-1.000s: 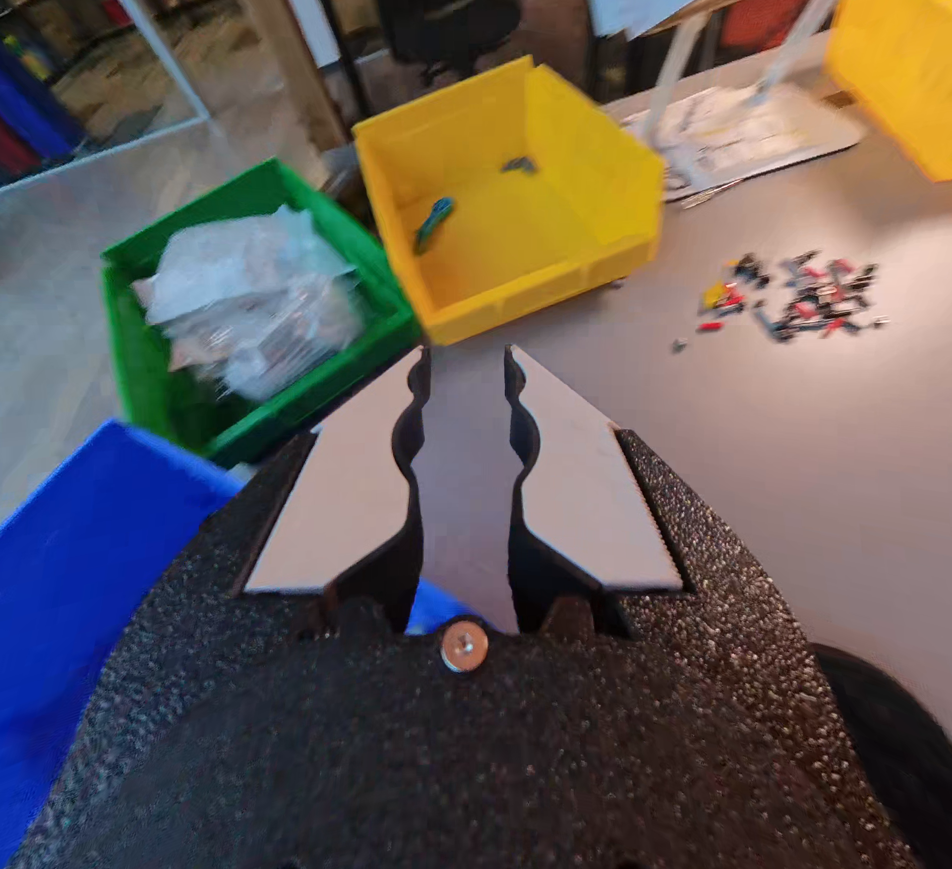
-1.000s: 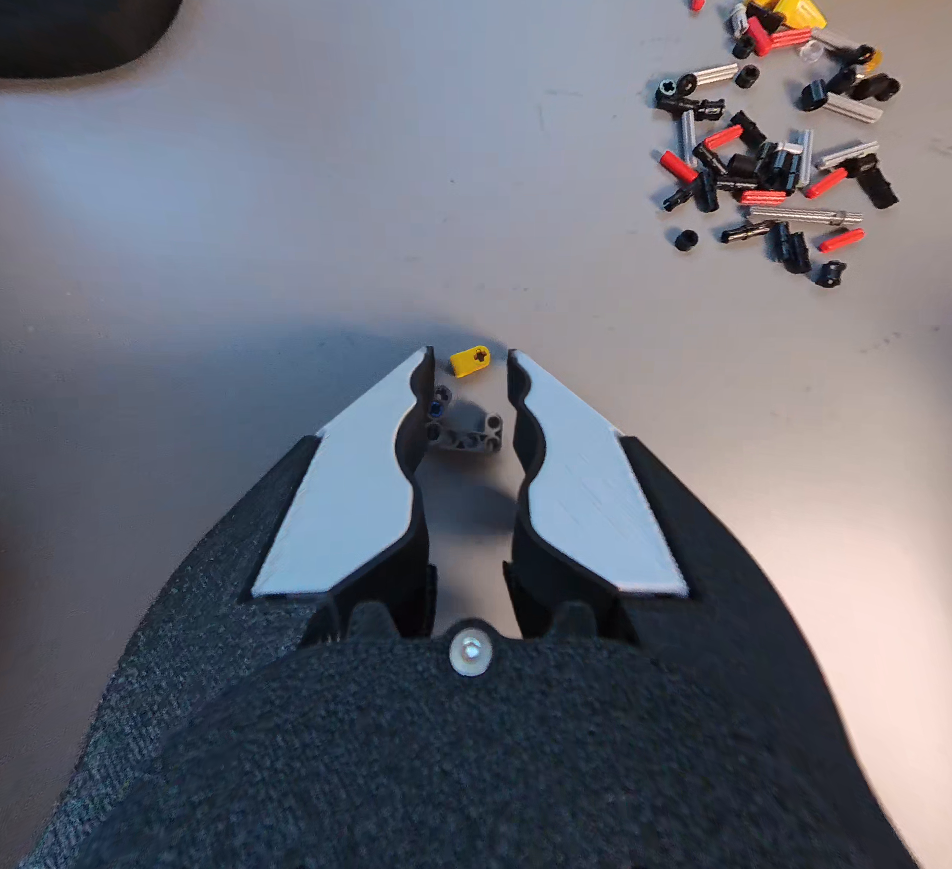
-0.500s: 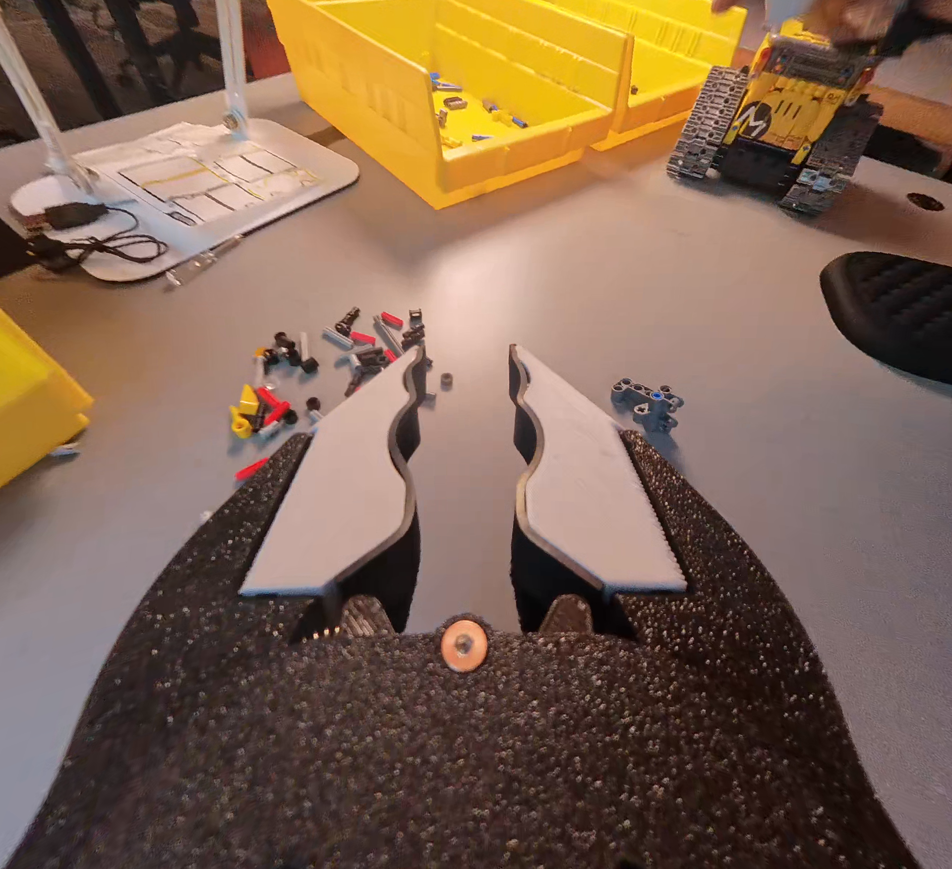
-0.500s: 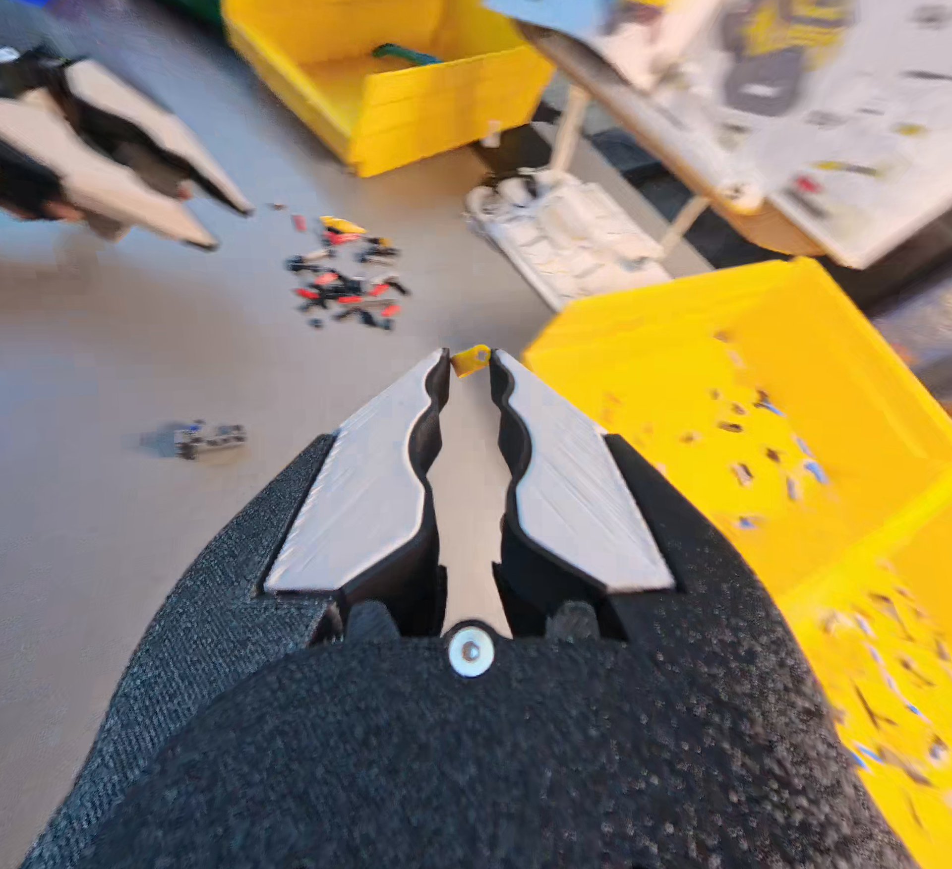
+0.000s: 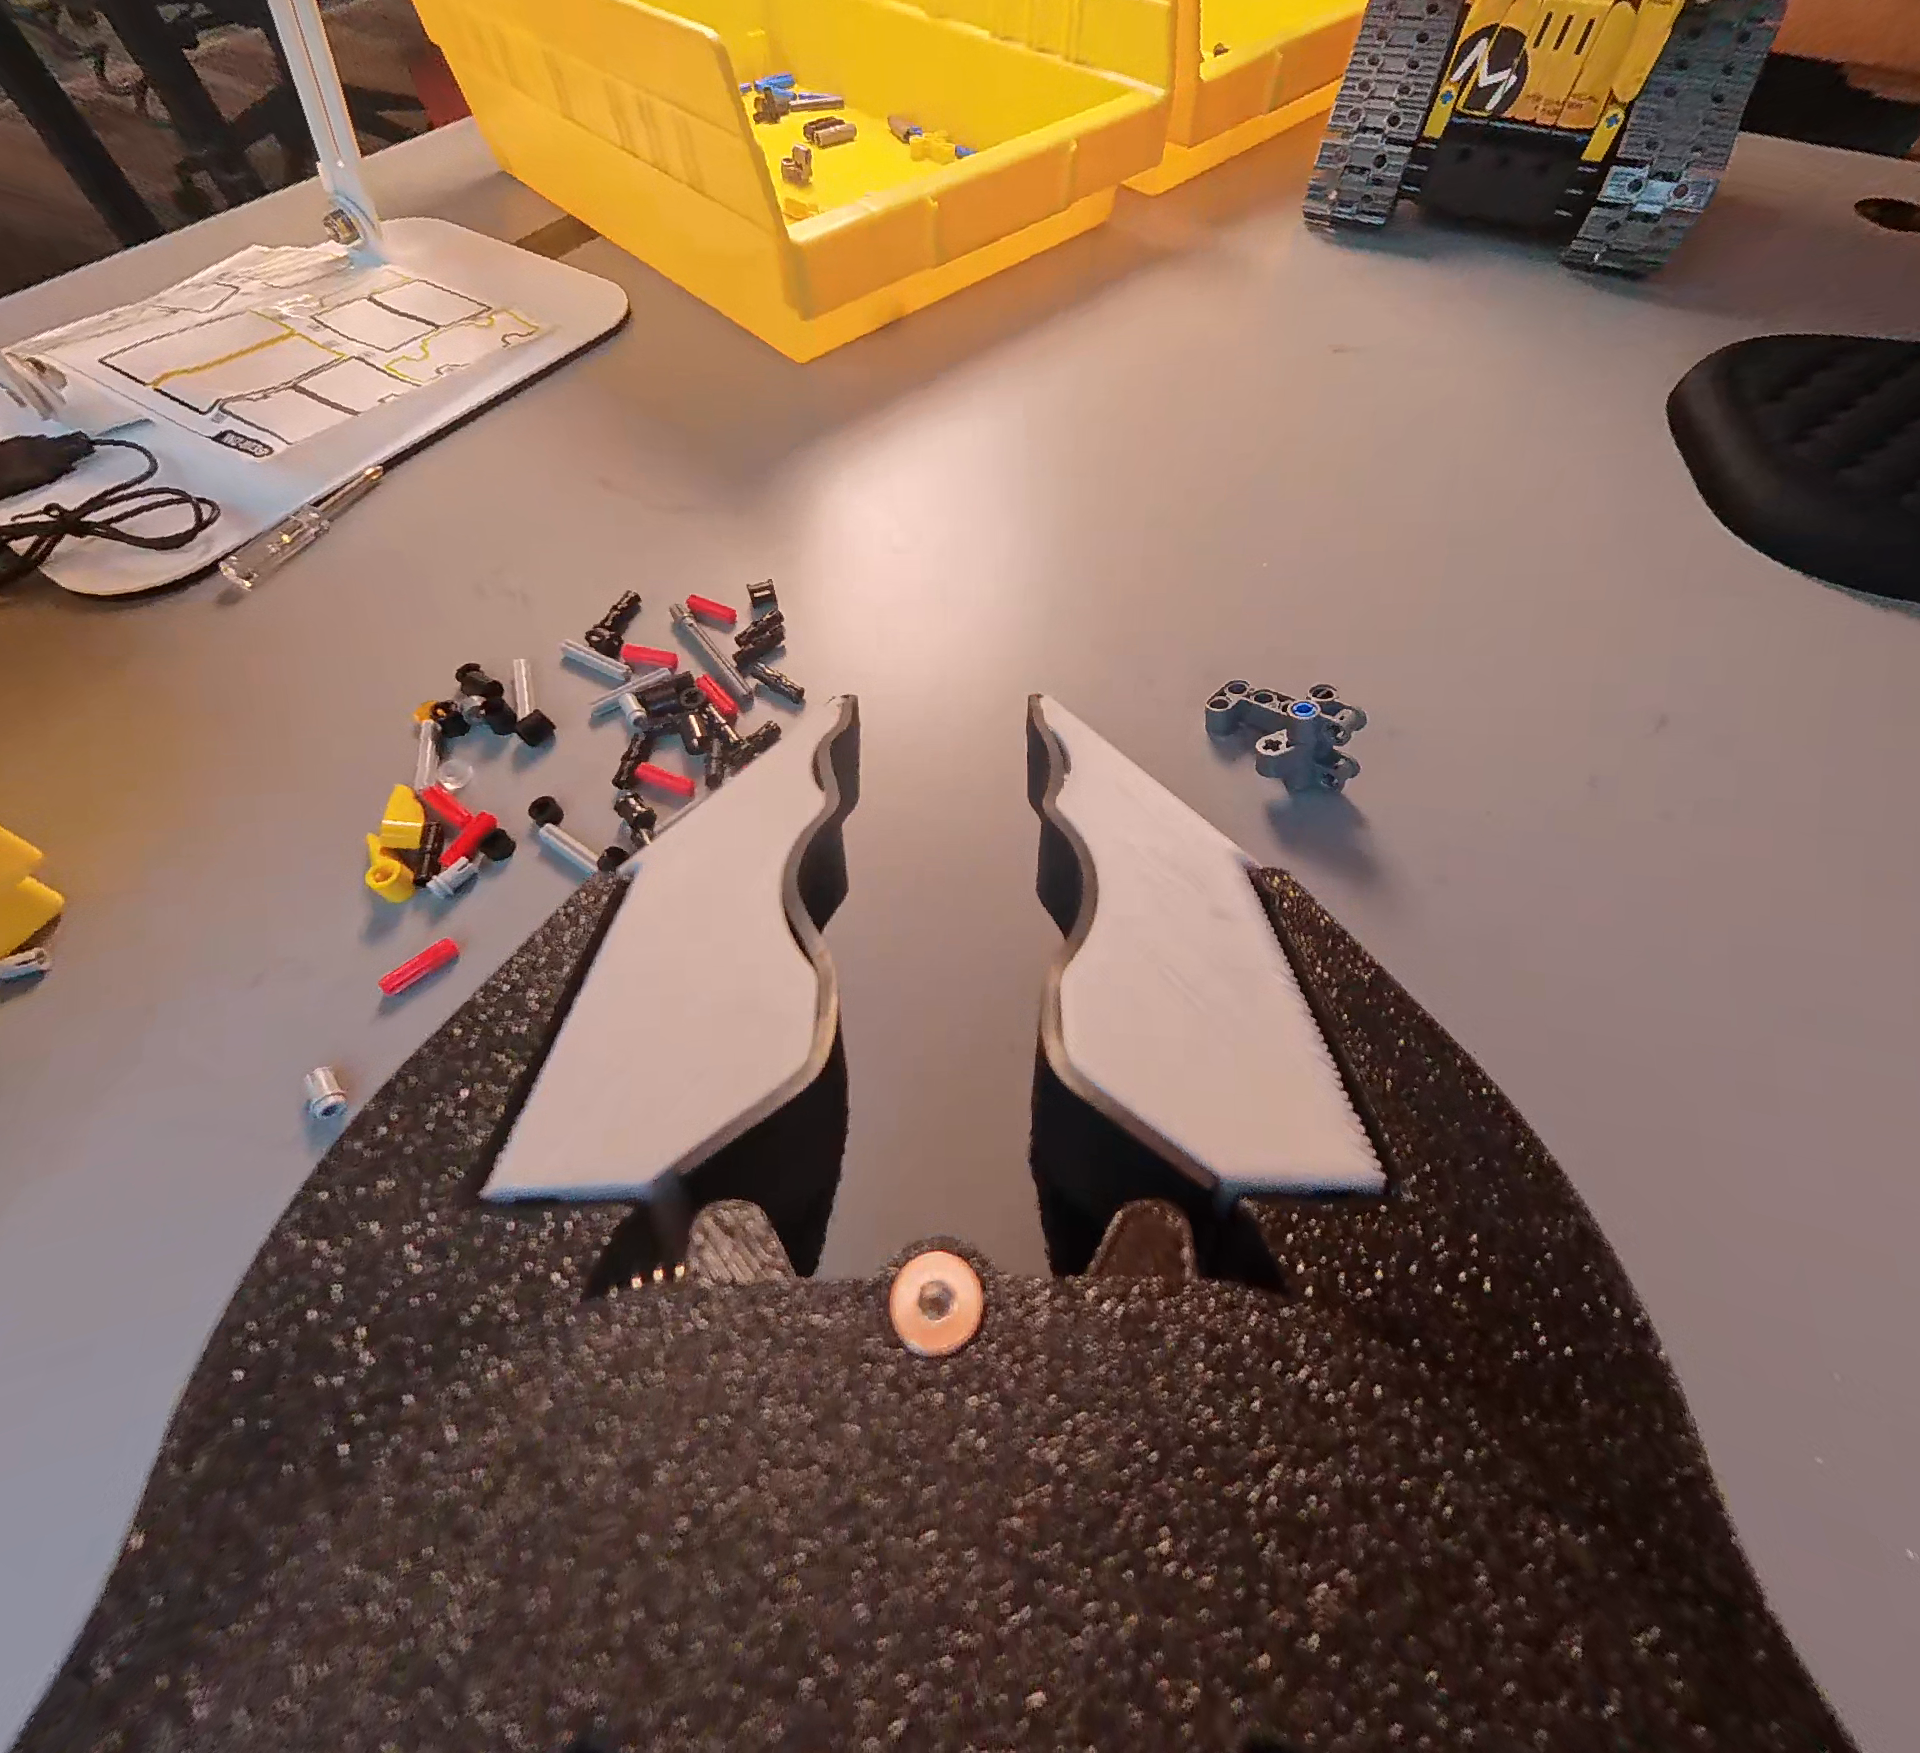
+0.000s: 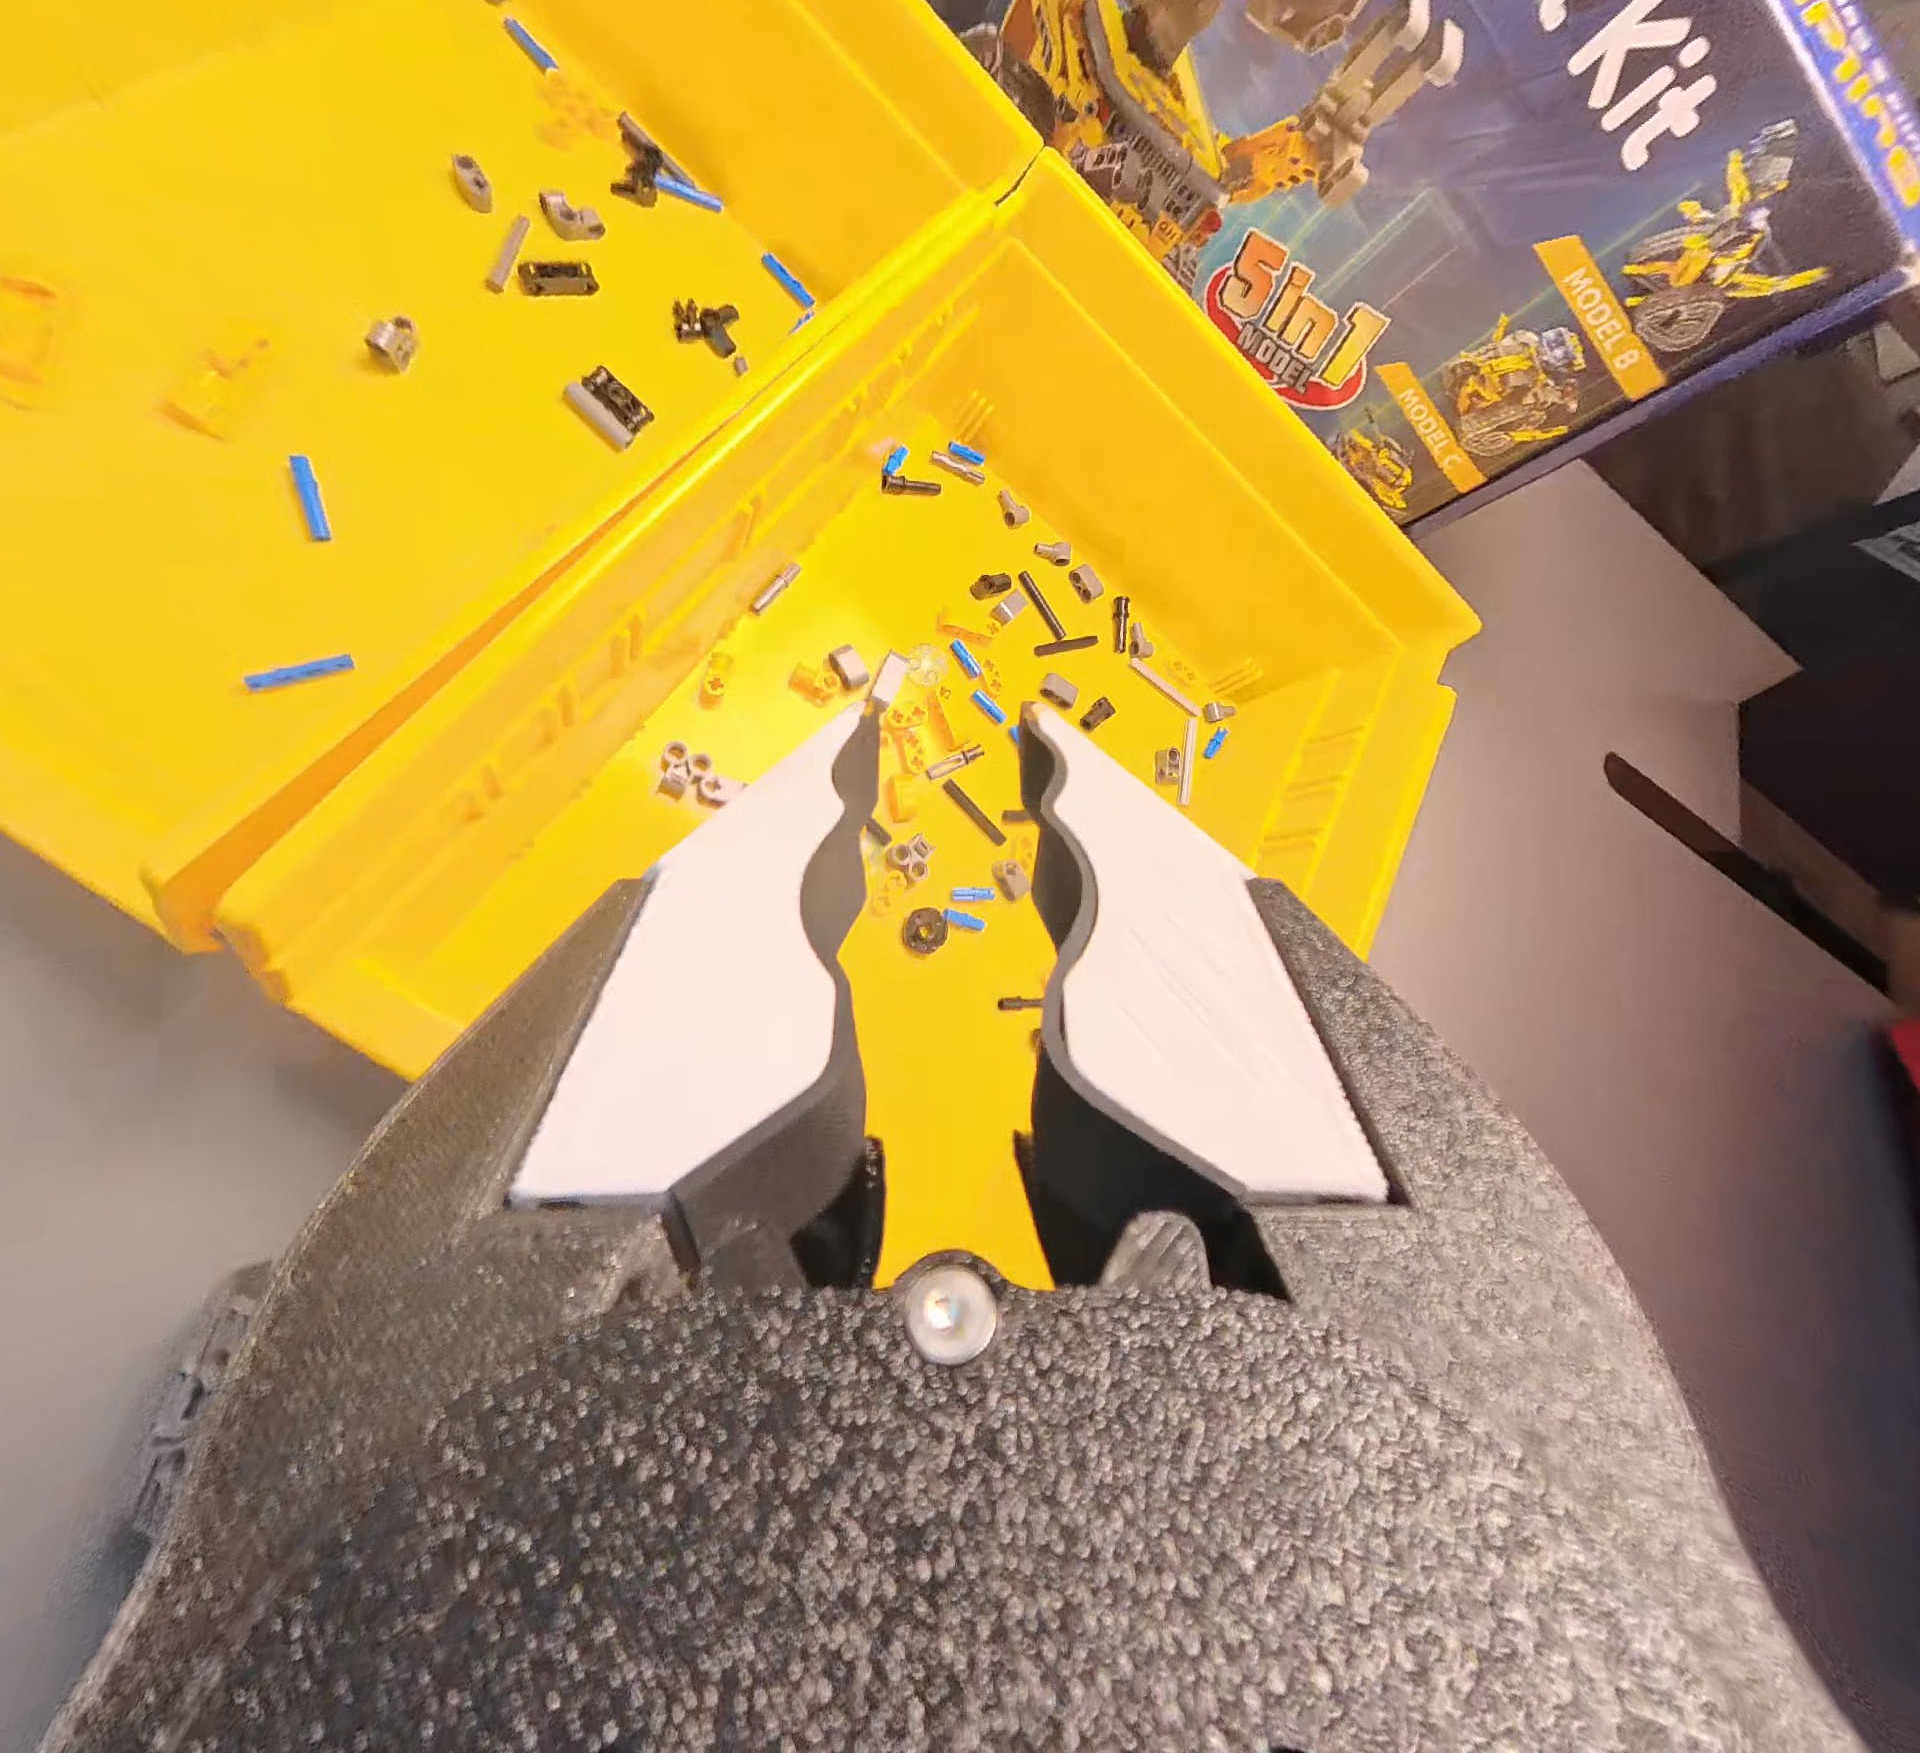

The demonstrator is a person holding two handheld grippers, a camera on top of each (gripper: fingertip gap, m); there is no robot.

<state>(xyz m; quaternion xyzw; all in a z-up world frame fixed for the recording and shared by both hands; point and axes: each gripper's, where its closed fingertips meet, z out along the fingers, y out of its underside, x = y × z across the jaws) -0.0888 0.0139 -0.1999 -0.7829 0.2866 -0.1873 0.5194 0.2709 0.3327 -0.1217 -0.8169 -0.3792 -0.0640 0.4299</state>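
In the left wrist view my left gripper (image 5: 940, 706) is open and empty, low over the grey table (image 5: 1143, 498). A pile of small red, black, grey and yellow parts (image 5: 644, 727) lies just left of its left fingertip. A grey connector piece (image 5: 1288, 737) lies to the right of its right fingertip. In the right wrist view my right gripper (image 6: 943, 714) is open above a yellow bin (image 6: 1226, 477). Several small grey, black, blue and orange parts (image 6: 935, 768) lie on the bin floor under the tips. Nothing is between the jaws.
Two yellow bins (image 5: 644, 145) stand at the back of the table, with a yellow tracked model (image 5: 1538, 41) to their right. A black pad (image 5: 1818, 456) lies at the right. A white stand base with a sheet (image 5: 260, 373) is at the left. A second bin (image 6: 208, 249) and a printed box (image 6: 1455, 145) adjoin the right gripper's bin. Across from one pair of fingers to the other is roughly 50 centimeters. The grey connector piece (image 5: 1288, 737) lies some 7 centimeters from my left tips, 45 centimeters from my right tips.
My right gripper took a small yellow piece off the table, carried it over the yellow bin and opened; the piece has left the tips. My left gripper swung from the side bins to the parts pile.
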